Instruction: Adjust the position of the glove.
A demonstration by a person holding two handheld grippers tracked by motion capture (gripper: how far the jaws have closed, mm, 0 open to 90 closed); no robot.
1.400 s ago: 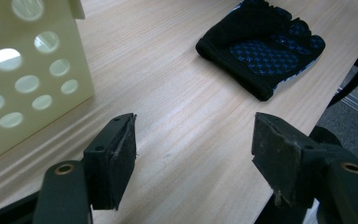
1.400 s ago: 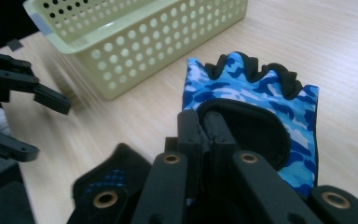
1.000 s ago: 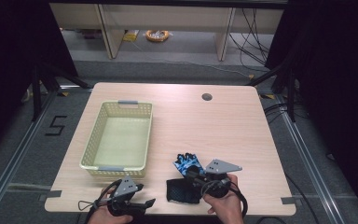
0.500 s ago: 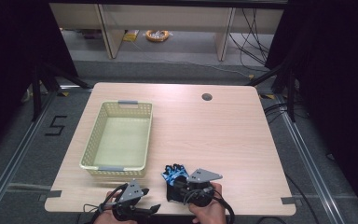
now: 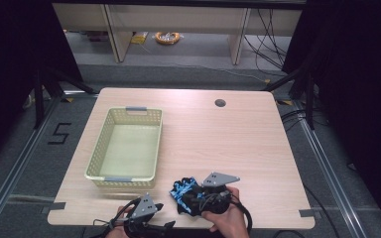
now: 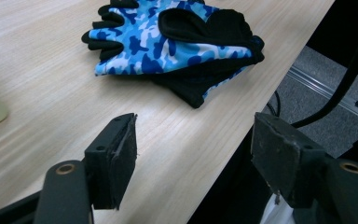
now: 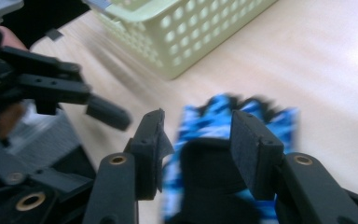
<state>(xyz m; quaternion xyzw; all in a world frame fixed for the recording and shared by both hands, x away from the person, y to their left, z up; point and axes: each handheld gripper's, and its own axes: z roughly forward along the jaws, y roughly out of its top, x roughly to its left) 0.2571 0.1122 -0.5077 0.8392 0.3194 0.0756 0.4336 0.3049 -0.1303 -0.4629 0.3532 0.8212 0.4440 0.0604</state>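
Basket (image 5: 124, 148) sits empty at table (image 5: 238, 134) left; gloves (image 5: 183, 191) lie stacked at the near edge, not yet binned. Right gripper (image 7: 196, 140) jaws have just been opening over the gloves, nothing clamped. Left gripper (image 6: 196, 163) gapes wide, empty, just short of them.

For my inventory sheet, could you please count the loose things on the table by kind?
Gloves, blue camouflage and black, stacked at the table's near edge: 2
Basket, pale yellow-green plastic: 1
Total: 3
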